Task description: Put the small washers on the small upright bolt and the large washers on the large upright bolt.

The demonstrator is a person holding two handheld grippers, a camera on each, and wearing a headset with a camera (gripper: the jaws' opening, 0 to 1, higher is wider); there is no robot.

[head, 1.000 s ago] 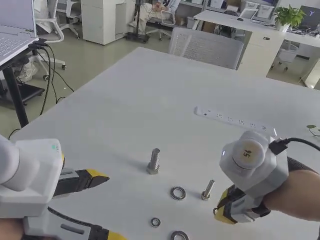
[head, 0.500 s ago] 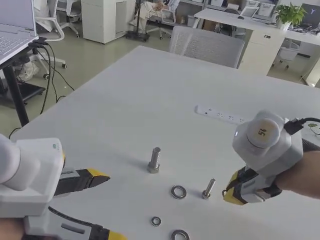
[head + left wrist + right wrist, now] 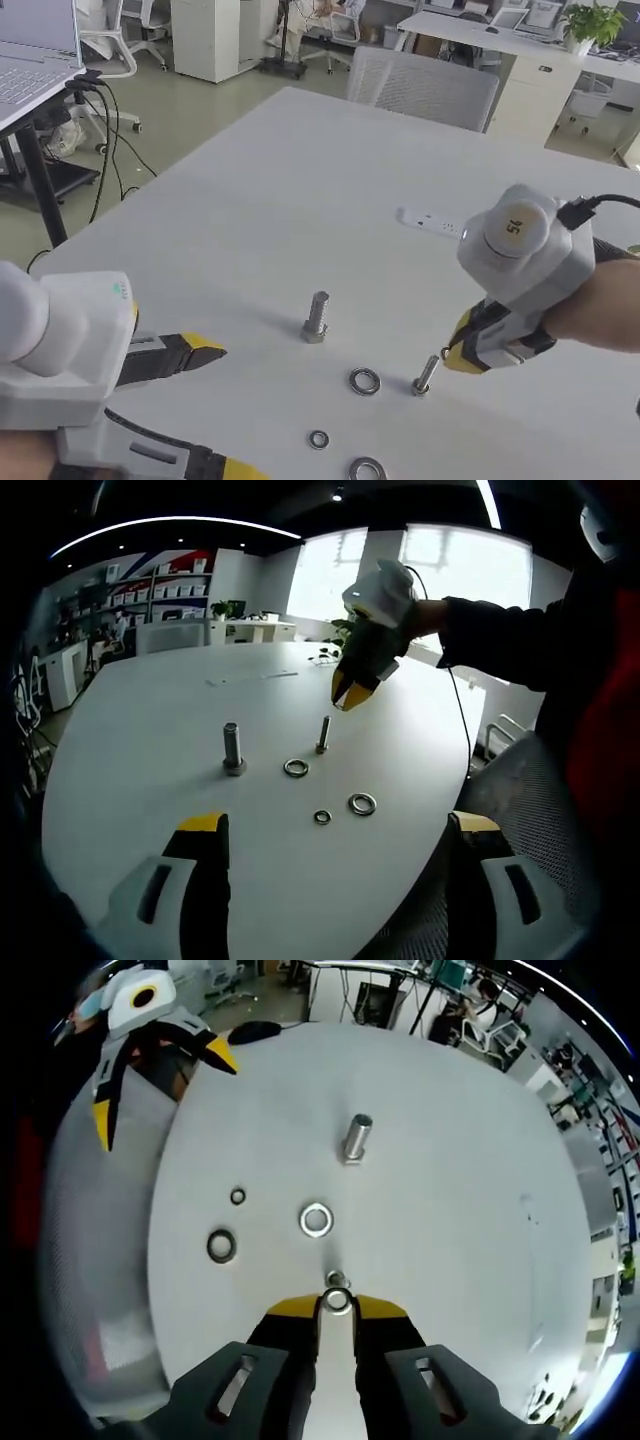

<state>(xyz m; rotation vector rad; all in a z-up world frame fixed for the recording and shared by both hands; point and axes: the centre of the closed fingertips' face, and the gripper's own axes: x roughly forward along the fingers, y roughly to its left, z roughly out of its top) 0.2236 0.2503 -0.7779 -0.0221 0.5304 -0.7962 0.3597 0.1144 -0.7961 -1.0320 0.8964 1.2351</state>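
Your right gripper view settles what the head view blurs: the right gripper [image 3: 338, 1307] pinches a small silver ring washer [image 3: 338, 1300] just above the small upright steel bolt [image 3: 335, 1280]. Your left gripper [image 3: 337, 825] gapes empty, well apart from that bolt.

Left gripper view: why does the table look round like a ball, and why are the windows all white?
Left gripper view: the fisheye lens bends the table edge into a curve, and daylight washes out the windows. Right gripper view: same bulge, yet the small washer in the right gripper looks sharp. Head view: table edges run straight.
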